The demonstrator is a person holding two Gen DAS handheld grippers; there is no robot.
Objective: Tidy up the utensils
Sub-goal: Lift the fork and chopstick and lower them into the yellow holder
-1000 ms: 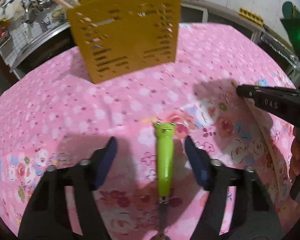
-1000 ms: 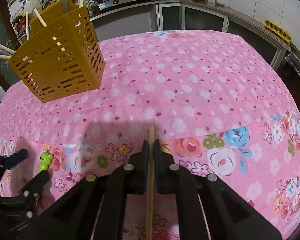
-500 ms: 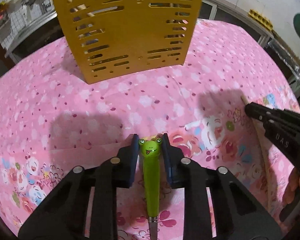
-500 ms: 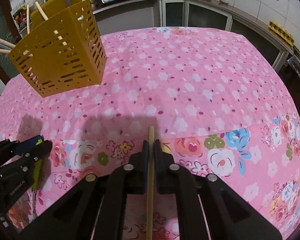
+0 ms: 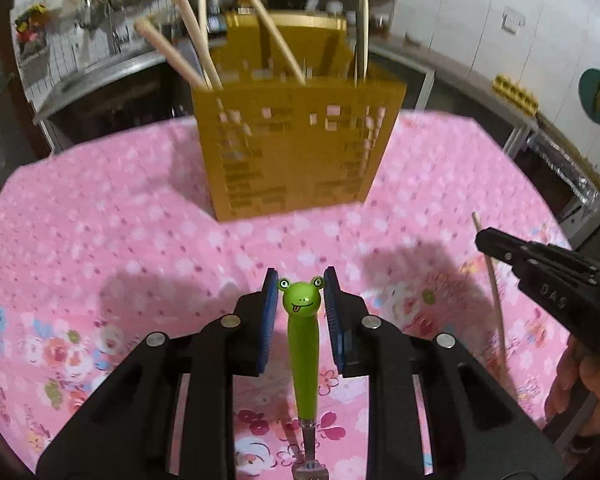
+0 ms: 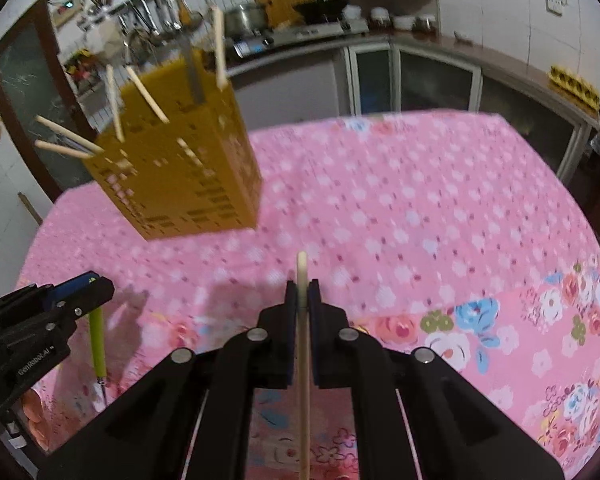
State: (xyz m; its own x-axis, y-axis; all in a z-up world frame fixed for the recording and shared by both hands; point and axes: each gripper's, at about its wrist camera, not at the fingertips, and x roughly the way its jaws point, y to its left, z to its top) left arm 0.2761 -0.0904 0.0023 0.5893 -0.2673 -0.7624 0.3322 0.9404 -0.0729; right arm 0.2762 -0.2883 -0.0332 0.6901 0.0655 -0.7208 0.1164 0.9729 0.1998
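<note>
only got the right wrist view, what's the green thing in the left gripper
observer: A utensil whose handle ends in a frog head; the left gripper clamps it just below that head.
operator: what's holding my gripper up
observer: The left wrist view shows a hand gripping the right gripper from below.
</note>
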